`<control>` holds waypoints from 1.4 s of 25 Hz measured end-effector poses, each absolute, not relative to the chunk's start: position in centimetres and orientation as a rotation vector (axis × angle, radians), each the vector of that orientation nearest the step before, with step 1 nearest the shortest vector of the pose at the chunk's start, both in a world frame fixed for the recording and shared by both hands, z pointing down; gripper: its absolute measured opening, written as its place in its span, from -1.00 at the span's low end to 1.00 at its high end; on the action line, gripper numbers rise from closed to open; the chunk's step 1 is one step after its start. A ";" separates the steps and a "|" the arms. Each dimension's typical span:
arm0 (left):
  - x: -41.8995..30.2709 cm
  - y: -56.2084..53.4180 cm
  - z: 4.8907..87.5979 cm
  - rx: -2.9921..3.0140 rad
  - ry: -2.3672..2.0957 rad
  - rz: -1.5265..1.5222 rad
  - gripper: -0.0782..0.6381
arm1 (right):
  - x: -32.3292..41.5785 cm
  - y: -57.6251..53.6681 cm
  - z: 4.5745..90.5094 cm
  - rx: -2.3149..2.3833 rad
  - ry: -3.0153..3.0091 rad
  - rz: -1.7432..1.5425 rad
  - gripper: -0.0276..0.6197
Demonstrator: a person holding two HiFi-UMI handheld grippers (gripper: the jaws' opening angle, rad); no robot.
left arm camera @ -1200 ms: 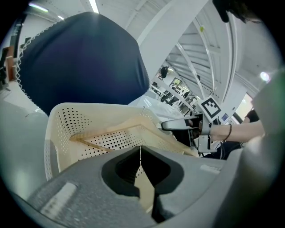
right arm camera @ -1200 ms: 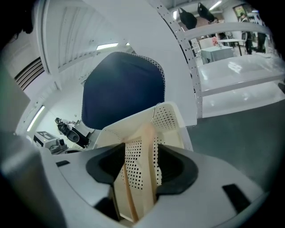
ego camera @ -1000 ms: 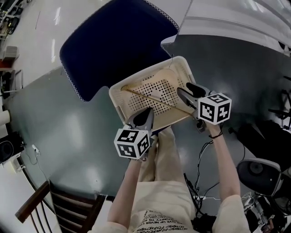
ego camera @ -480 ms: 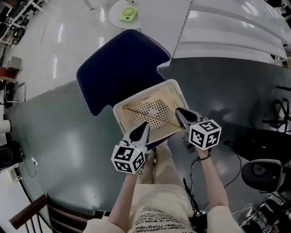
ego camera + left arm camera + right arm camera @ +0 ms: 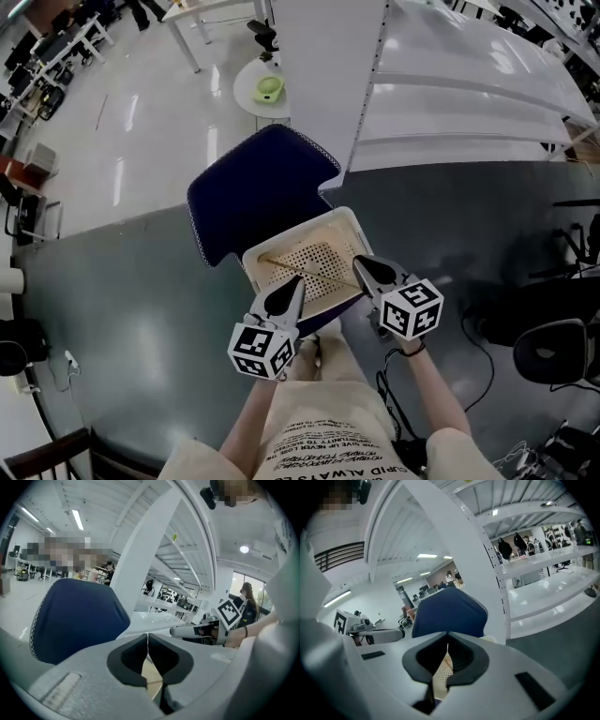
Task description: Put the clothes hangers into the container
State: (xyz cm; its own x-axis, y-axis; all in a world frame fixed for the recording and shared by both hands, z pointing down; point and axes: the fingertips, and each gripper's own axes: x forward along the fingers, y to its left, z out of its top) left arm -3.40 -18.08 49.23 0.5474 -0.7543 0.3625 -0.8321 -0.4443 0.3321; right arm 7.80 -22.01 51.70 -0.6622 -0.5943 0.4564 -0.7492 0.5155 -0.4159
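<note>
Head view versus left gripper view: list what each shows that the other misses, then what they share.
Only the head view: the whole wooden hanger lying in the beige basket, the person's legs, a green object far off. Only the left gripper view: ceiling lights, a person standing far off, and the left tool up close, jaws together on nothing. Both: the blue chair, part of the basket, the left tool, and the right tool with its marker cube, jaws closing together empty.

left gripper point(image 5: 296, 283): jaws together | right gripper point(image 5: 359, 265): jaws together | both arms outstretched
</note>
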 end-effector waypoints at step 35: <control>-8.5 -15.8 31.6 2.605 -1.595 0.042 -0.72 | 10.9 -19.3 31.2 1.470 -2.805 0.333 -0.90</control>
State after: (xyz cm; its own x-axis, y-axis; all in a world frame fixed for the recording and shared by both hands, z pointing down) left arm -8.53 -15.81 31.60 0.4554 -0.8876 0.0685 -0.8900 -0.4520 0.0596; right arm 10.89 -19.33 31.23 -0.5732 -0.8173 0.0587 -0.8083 0.5523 -0.2040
